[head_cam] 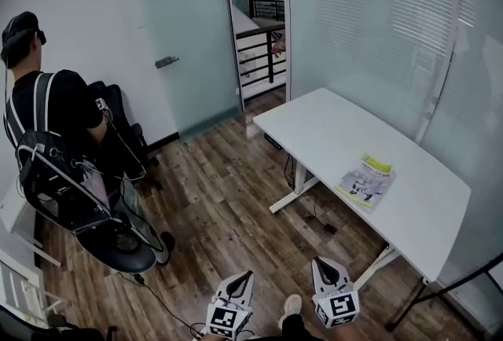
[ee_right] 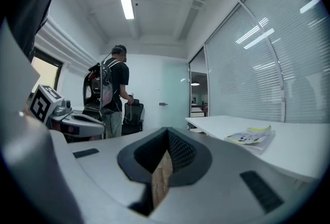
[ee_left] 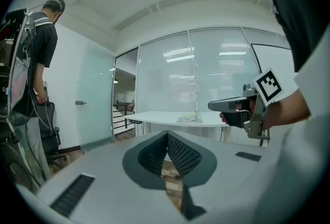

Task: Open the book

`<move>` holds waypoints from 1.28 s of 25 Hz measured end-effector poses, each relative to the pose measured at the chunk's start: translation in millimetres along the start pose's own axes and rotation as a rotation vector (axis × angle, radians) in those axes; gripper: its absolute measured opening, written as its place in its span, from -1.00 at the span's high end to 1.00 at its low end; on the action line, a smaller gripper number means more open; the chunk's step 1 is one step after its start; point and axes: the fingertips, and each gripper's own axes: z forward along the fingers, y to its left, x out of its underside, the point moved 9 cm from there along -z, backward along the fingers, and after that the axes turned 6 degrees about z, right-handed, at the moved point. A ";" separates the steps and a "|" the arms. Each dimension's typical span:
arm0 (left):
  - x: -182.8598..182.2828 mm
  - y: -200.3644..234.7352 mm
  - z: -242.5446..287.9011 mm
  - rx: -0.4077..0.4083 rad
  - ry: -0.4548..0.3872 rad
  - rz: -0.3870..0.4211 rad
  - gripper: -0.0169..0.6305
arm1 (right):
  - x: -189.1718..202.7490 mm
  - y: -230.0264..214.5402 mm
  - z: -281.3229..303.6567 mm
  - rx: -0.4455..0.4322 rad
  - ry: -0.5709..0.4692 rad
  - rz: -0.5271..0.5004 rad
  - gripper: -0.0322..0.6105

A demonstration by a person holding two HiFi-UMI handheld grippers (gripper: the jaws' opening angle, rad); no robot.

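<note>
The book (head_cam: 367,181) lies closed on the white table (head_cam: 330,135), near its right end, with a pale illustrated cover and a yellow-green strip. Both grippers hang over the wood floor, well short of the table. My left gripper (head_cam: 250,274) is shut with nothing in it, and so is my right gripper (head_cam: 318,260). In the left gripper view the pads (ee_left: 178,152) meet at a point, and the book (ee_left: 190,117) is far ahead beside the right gripper (ee_left: 211,107). In the right gripper view the book (ee_right: 251,137) lies ahead to the right beyond the closed gripper (ee_right: 167,130).
A person with a backpack rig (head_cam: 47,119) stands at the left beside an office chair (head_cam: 118,237). A frosted glass door (head_cam: 189,33) and an open doorway (head_cam: 259,25) lie ahead. Blinded glass walls (head_cam: 377,25) back the table. A black stand leg (head_cam: 440,292) crosses the lower right.
</note>
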 end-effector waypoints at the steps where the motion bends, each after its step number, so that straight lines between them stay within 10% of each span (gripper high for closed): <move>1: -1.2 0.2 5.0 0.003 -0.001 -0.003 0.91 | -1.8 -4.9 2.6 0.009 -0.024 0.017 0.89; 32: -54.1 -14.8 288.9 0.240 -0.027 0.074 0.91 | -14.0 -217.7 93.6 0.170 -0.054 0.099 0.89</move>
